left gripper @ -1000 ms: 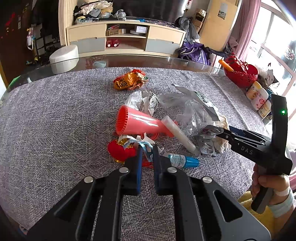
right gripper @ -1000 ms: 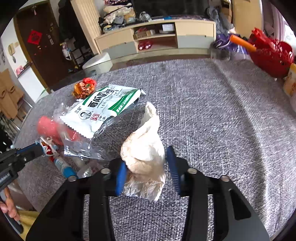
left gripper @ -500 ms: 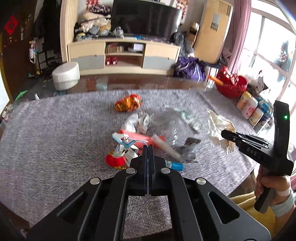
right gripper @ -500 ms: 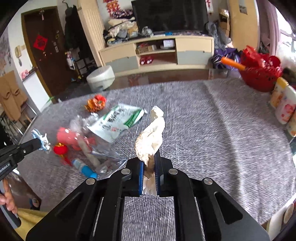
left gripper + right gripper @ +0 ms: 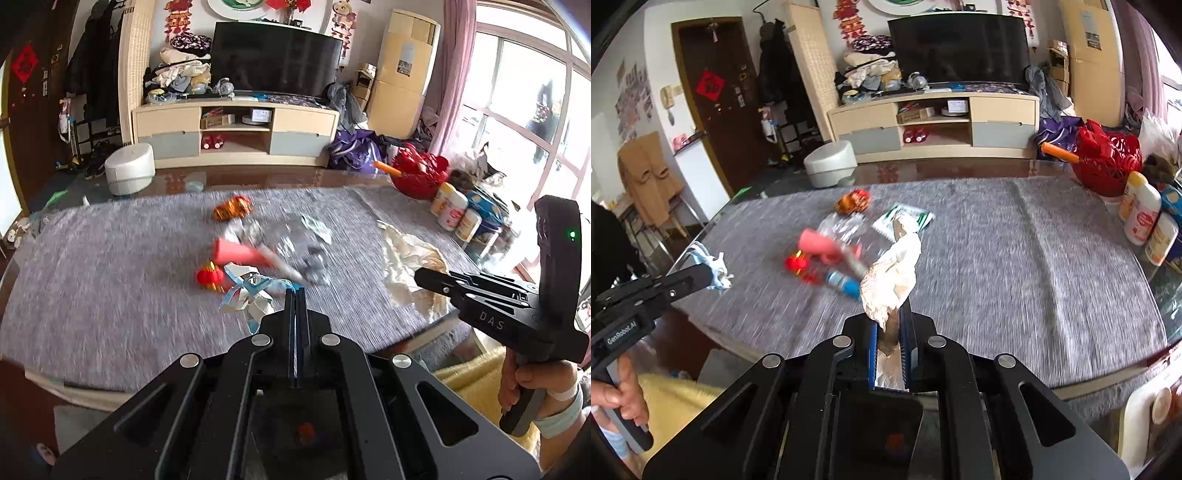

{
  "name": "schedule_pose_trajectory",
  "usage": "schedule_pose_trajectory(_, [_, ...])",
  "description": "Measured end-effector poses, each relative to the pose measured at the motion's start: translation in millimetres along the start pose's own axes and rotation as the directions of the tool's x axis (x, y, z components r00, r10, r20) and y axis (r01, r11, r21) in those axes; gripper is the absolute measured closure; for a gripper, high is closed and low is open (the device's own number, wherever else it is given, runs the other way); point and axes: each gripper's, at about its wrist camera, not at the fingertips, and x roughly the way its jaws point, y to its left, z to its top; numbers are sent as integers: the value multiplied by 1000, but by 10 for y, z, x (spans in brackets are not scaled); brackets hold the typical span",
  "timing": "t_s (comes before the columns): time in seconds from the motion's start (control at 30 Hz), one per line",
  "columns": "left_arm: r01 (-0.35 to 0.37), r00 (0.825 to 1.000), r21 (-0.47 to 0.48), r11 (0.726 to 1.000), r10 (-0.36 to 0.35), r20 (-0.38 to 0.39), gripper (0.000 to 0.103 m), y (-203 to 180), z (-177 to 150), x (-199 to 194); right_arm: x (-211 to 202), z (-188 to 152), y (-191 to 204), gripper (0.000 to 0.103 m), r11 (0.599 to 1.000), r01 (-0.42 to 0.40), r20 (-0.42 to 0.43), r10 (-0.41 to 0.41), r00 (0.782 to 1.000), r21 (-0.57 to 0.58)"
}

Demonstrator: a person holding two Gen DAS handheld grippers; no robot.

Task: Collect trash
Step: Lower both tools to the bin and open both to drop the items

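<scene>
Left gripper (image 5: 296, 295): fingers clenched on blue-and-white crumpled wrapper (image 5: 245, 295). Right gripper (image 5: 891, 332): fingers grasping crumpled beige paper wad (image 5: 892, 269), both above grey woven surface (image 5: 1015, 258).

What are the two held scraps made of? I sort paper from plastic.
The cream wad in the right gripper looks like thin tissue or paper: matte, softly crumpled, holding its creases. The blue-and-white wrapper in the left gripper looks like printed plastic film, thin with curling strips, though blur leaves coated paper possible.
</scene>
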Motion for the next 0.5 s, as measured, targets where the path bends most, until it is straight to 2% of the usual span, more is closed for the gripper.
schedule_pose_trajectory(0.27, [27,995,-20,999,-29,-95,103,-103,-553,-17,22,-473,96,92,999,-21,-96,24,995,30])
schedule_pose_trajectory(0.4, [40,984,-56,998,-49,-174,103,-78,-848,121,174,-744,112,90,997,-43,-179,55,982,72])
schedule_pose_trajectory(0.5, [42,971,-83,996,-61,-230,103,-52,-1070,258,305,-932,138,90,997,-30,-238,47,970,76])
